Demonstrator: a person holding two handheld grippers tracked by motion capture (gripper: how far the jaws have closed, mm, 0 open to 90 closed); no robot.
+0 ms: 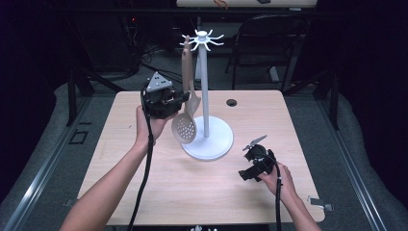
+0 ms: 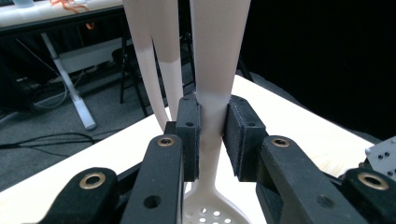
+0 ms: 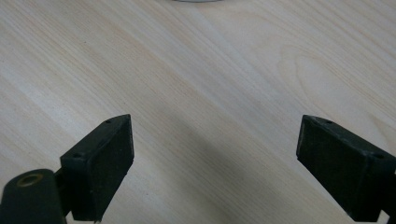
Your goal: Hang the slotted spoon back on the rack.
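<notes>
- Left hand-held gripper (image 1: 179, 99): raised above the counter (image 1: 144, 183), nearer its far-left corner, jaws clamped on the slim neck of the slotted spoon (image 1: 184, 126). In the left gripper view the pads (image 2: 189, 135) press the handle from both sides, with the perforated bowl just below them.
- Likely reason for the low grip: holding near the bowl steadies the long handle while its top end works at a hook.
- Slotted spoon: hangs near vertical, bowl down, above the counter and just left of the stand's round base. Handle top reaches the hook crown; I can't tell if it's actually on a hook.
- Second utensil, a pale spatula (image 1: 193, 98): hangs right beside the spoon, between it and the pole. Its handle shows behind the gripped one in the left gripper view.
- Utensil stand (image 1: 205, 86): white pole on a round base, mid-counter toward the far edge. Placing it centrally probably keeps it reachable from both sides.
- Right hand-held gripper (image 1: 244, 174): parked low near the front-right of the counter, well apart from the stand. Jaws spread wide, nothing between them, bare wood below. Looks idle, kept clear of the left hand's work.
</notes>
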